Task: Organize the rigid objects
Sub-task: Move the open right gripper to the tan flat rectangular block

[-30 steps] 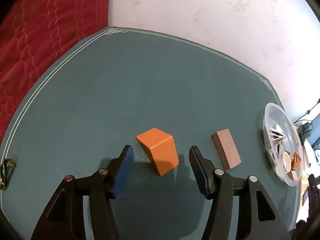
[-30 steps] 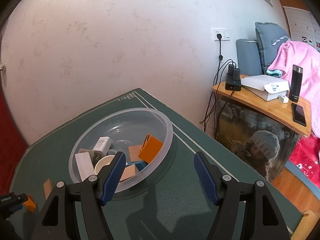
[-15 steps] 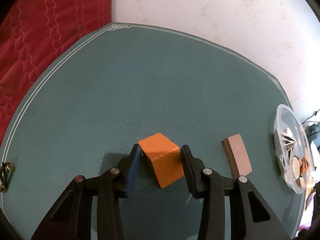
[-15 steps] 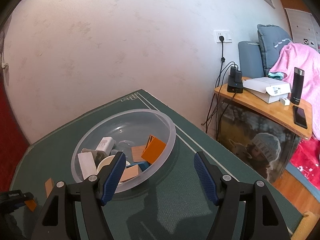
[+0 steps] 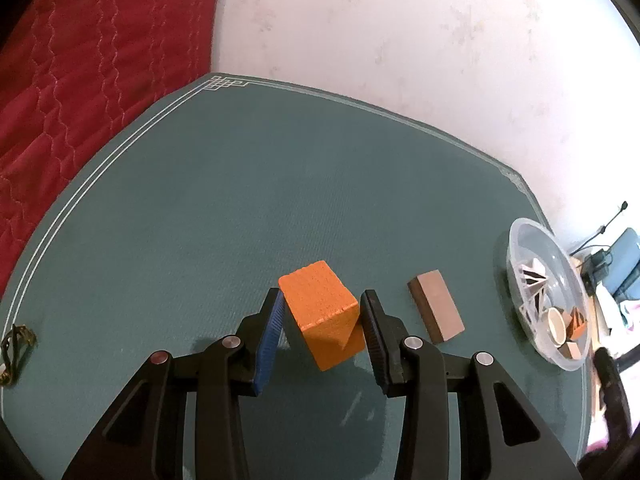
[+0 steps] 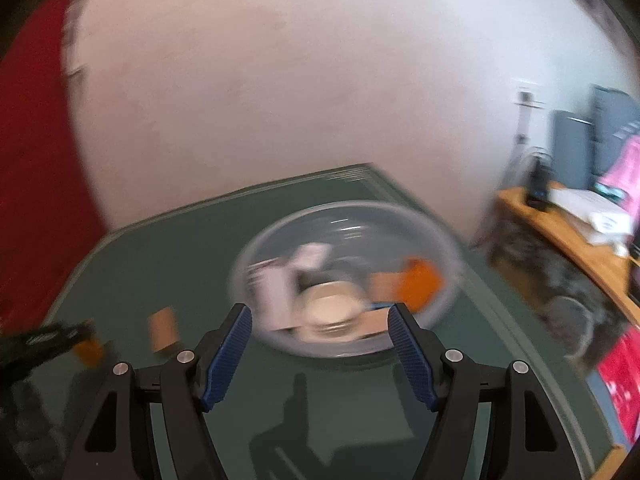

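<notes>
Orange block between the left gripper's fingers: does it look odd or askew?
Yes. The orange block sits tilted in the left gripper, one corner hanging low, pinched by its edges rather than flat faces.

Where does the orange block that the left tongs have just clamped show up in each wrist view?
Left wrist view: the orange block sits low in the centre, clamped between the left tongs.
Right wrist view: a blurred orange patch at the far left edge, under a dark tong tip, looks like the same block.
Shared landmark: the clear plastic bowl, at the right edge in the left view, centre in the right view.
</notes>
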Tool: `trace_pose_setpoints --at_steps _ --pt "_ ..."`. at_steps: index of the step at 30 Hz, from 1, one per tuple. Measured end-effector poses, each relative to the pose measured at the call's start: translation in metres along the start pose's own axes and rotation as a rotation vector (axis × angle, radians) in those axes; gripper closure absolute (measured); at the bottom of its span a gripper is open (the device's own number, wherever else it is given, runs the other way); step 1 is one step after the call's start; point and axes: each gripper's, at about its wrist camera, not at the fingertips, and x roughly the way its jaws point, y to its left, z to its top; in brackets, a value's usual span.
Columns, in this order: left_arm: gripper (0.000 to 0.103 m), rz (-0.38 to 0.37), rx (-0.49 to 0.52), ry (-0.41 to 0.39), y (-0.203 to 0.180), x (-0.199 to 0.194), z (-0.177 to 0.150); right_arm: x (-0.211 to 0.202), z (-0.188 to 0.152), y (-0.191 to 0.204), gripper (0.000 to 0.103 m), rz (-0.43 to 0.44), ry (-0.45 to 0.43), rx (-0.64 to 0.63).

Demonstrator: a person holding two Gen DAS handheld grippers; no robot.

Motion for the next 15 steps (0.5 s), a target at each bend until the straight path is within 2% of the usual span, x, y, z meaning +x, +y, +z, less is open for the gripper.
trace_pose_setpoints --at_steps 6,10,15 --pt "0.063 0.001 -0.004 -0.022 0.0 -0.008 -0.003 0.013 -0.009 0.07 0.029 0.176 0.086 -0.204" --pt "0.062 0.001 -0.018 -0.019 0.004 -0.006 -0.001 0.035 -0.008 0.096 0.029 0.241 0.16 -0.25" --pt "0.062 -0.002 -0.043 -0.008 0.01 -0.003 0.001 0.07 -0.006 0.109 0.029 0.284 0.278 -0.253"
